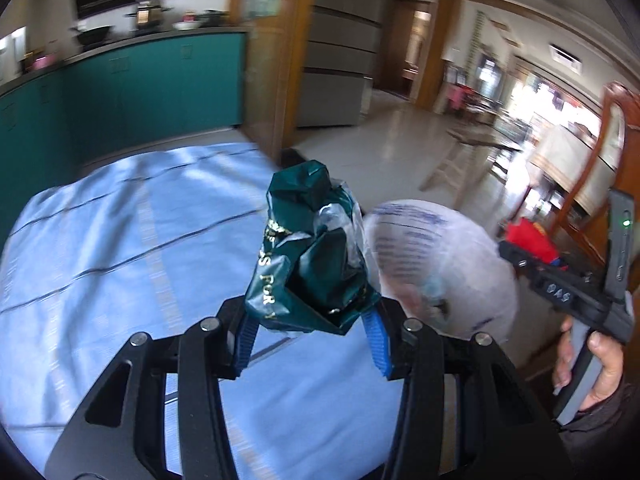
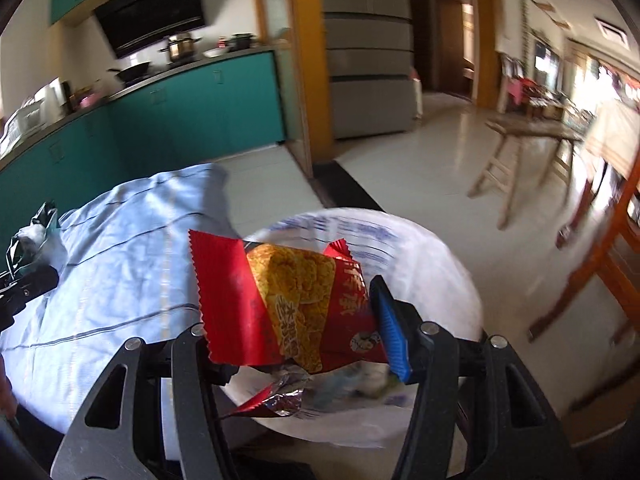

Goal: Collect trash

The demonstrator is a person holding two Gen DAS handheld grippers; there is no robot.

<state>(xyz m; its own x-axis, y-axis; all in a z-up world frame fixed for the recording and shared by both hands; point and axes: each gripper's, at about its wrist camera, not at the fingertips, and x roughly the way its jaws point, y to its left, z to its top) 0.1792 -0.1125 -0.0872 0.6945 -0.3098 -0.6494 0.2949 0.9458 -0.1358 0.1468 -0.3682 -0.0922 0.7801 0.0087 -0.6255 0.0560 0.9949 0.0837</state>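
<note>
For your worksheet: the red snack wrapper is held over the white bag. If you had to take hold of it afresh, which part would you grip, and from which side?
Probably the wrapper's puffed printed middle, coming from below and pinching across its width, as the right claw does now. The flat serrated flap at upper left would likely fold or slip, and the torn foil end hanging below is crumpled and flimsy over the white bag.

The crumpled green wrapper [image 1: 310, 252] shows gold letters reading "FOR".
</note>
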